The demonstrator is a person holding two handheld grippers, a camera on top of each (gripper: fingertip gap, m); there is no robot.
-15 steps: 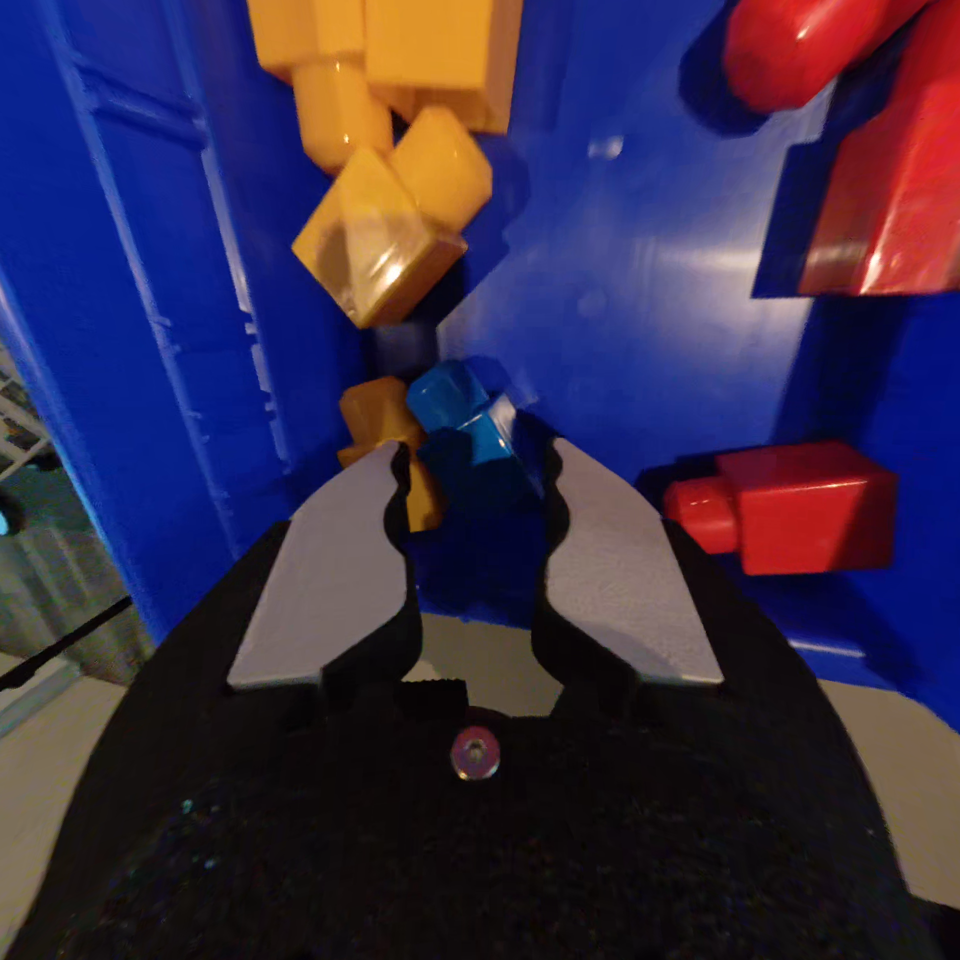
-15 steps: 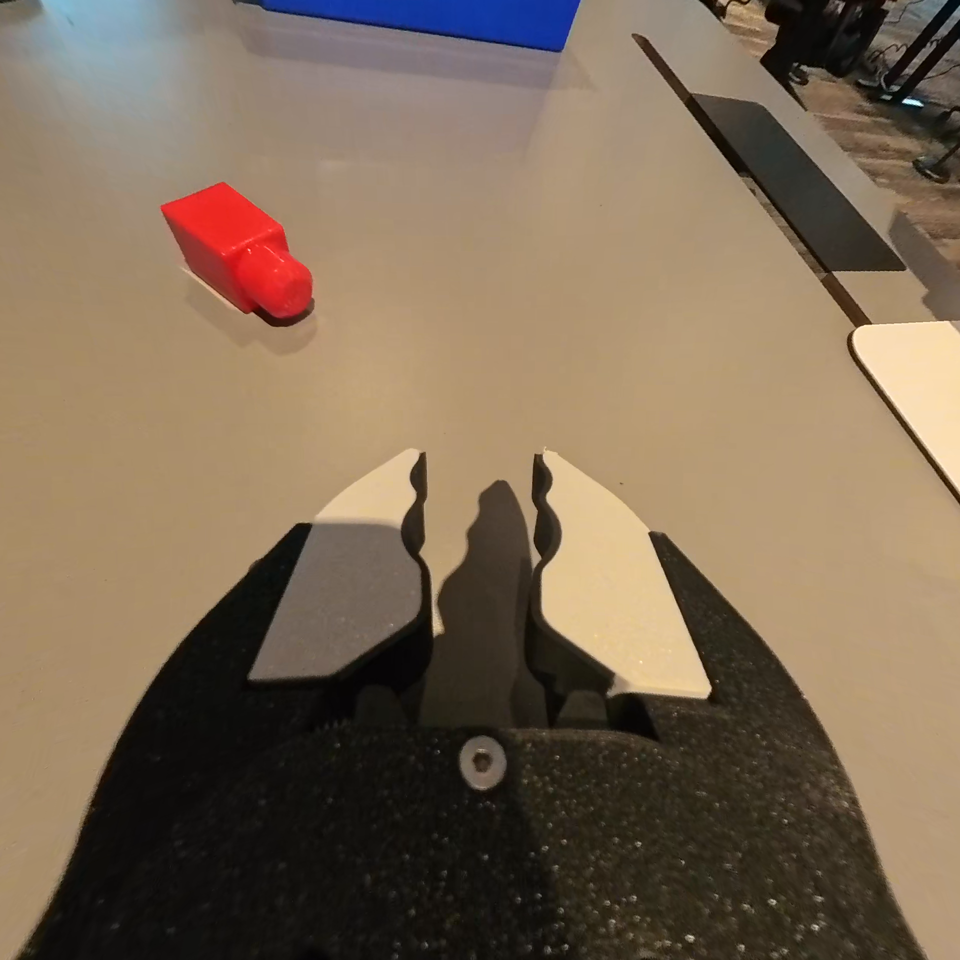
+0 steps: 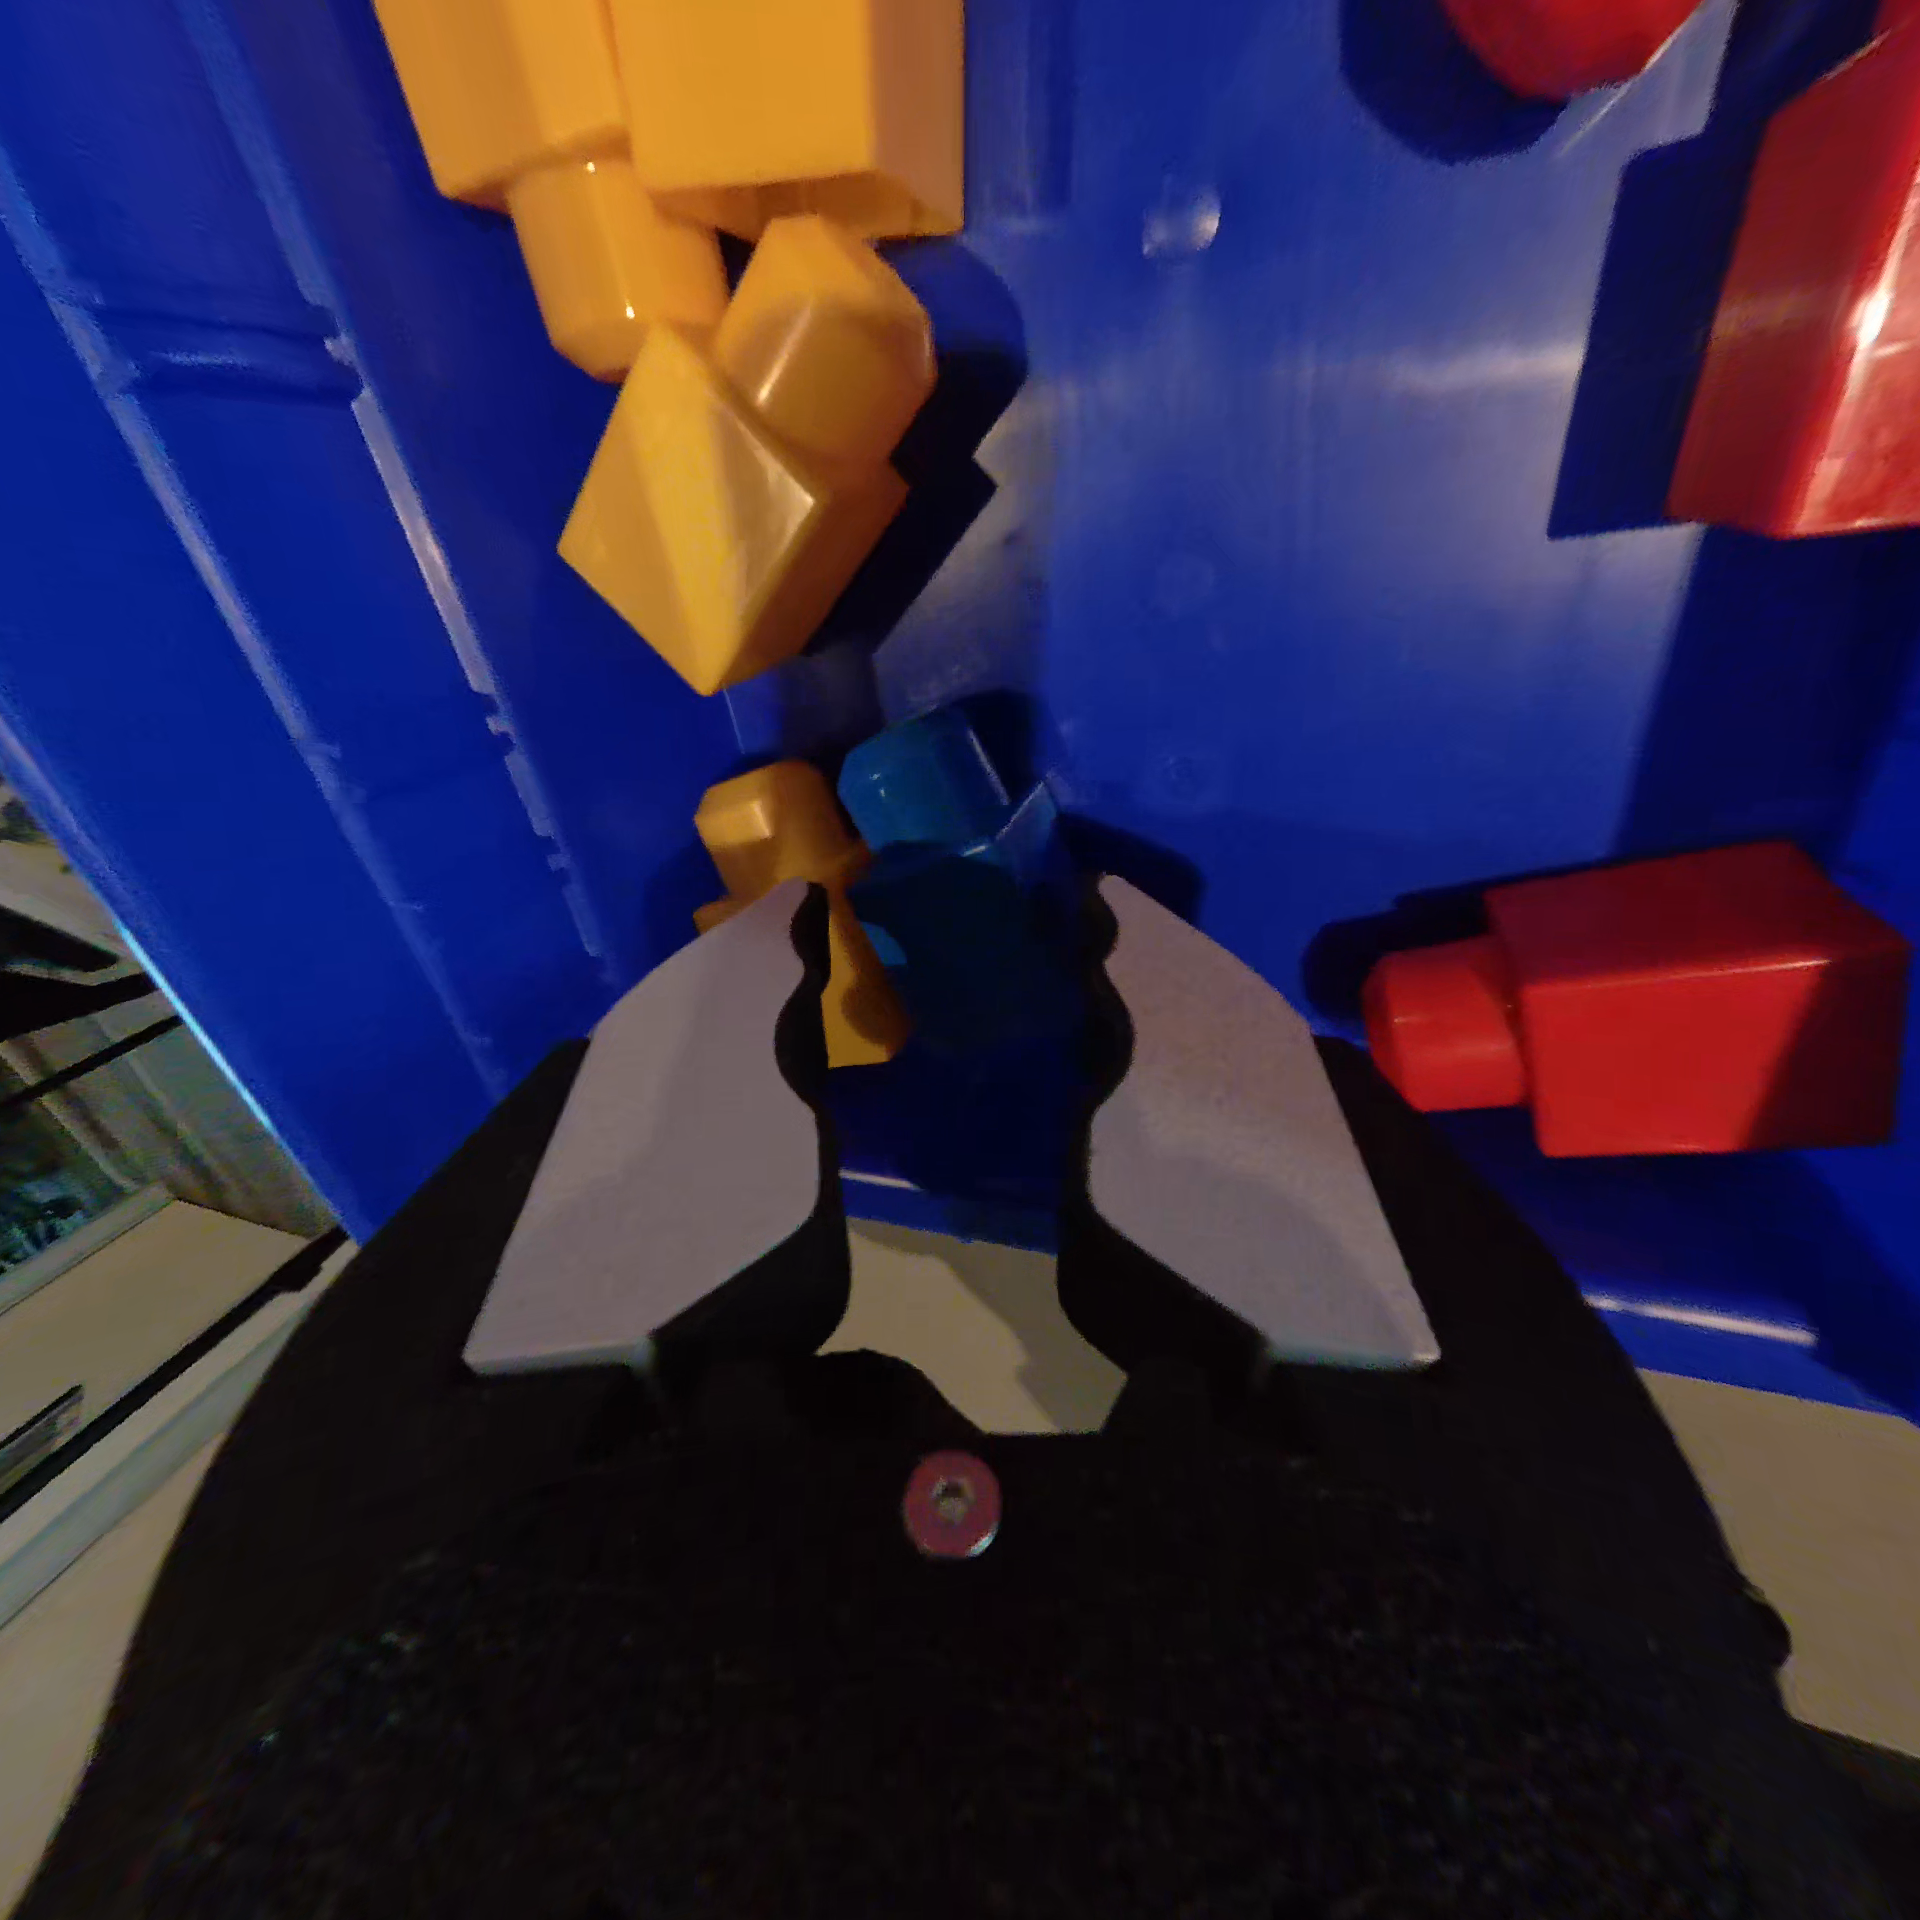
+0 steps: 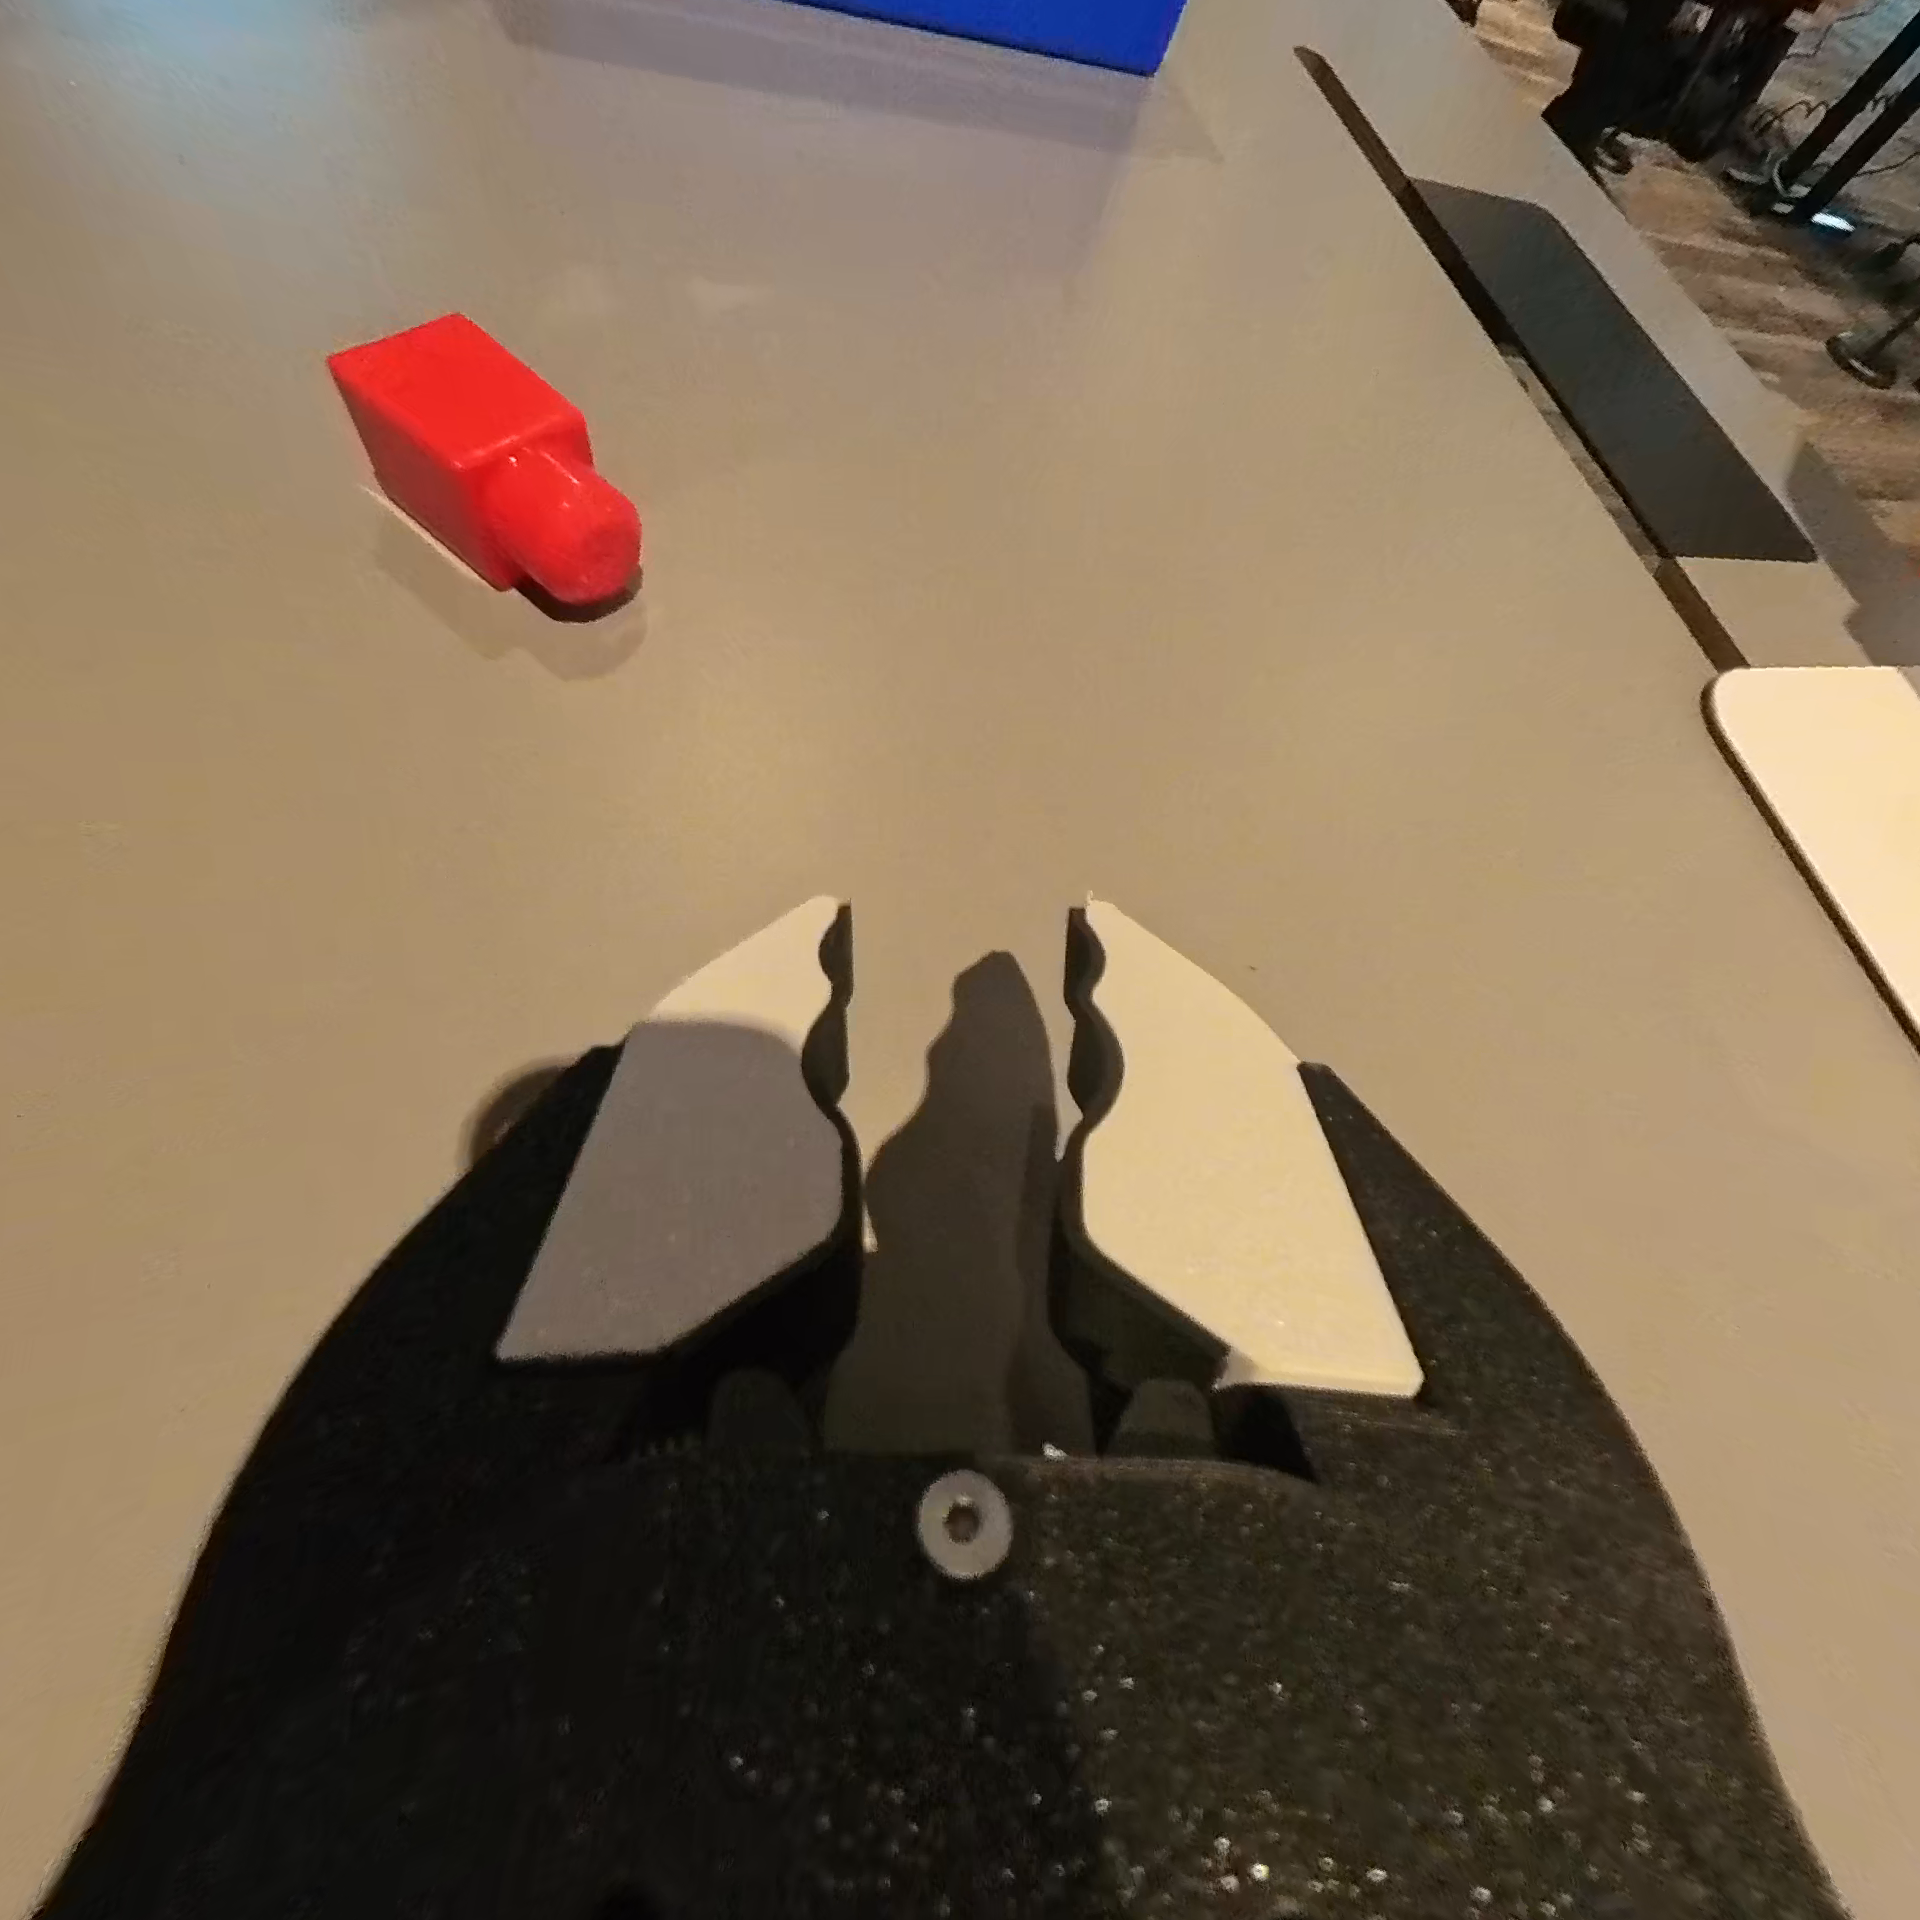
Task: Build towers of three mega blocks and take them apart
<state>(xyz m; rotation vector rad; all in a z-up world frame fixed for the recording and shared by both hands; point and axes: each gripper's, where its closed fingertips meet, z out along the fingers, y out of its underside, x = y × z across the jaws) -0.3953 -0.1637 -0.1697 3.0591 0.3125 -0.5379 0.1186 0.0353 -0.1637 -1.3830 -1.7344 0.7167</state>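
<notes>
In the left wrist view, my left gripper reaches into a blue bin. Its jaws are closed against the sides of a blue block lying on the bin floor. A small orange block lies against the blue one, just beyond the left fingertip. More orange blocks lie farther in, and red blocks lie to the right. In the right wrist view, my right gripper is open and empty above the grey table. A red block lies on its side ahead to the left.
The bin's ribbed wall rises close on the left of my left gripper. In the right wrist view, the blue bin's edge is at the far end of the table, a black strip runs along the right edge, and a white board is at the right. Tip to tip, the grippers are about 55 centimeters apart.
My left gripper has pushed slightly deeper over the blue block and its jaws have narrowed a little. My right gripper has drifted slightly; the red block has not moved.
</notes>
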